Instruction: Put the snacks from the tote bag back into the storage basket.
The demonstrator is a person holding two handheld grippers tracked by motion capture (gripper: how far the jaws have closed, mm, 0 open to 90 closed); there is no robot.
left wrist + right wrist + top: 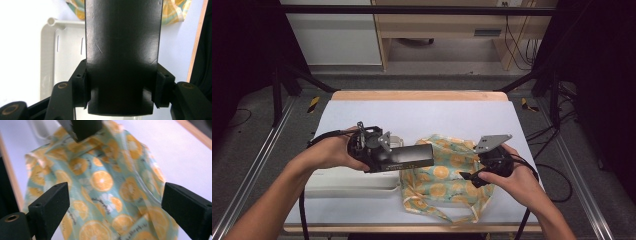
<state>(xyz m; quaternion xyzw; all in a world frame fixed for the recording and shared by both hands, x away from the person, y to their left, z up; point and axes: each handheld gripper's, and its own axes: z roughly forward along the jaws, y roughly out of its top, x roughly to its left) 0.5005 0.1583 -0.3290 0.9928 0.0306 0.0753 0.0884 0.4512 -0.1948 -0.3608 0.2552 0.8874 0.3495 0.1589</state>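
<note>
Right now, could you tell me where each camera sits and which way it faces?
High view: above the table's near side, looking forward and down; forearms and both tools show.
Left gripper view: on the left tool, looking along jaws clamped on a black box.
Right gripper view: on the right tool, over the orange-print cloth, jaws open.
All three share the cloth and box.

Worktop [422, 112]: pale lavender-white surface, wooden edge visible along far and near sides. Lying directly on it: an orange-slice print cloth bag [444, 177], teal ground, crumpled, right of centre toward the near edge, with a strap trailing to the near edge. A white plastic tray [352, 184] sits left of the bag, near the front, just beside it.
</note>
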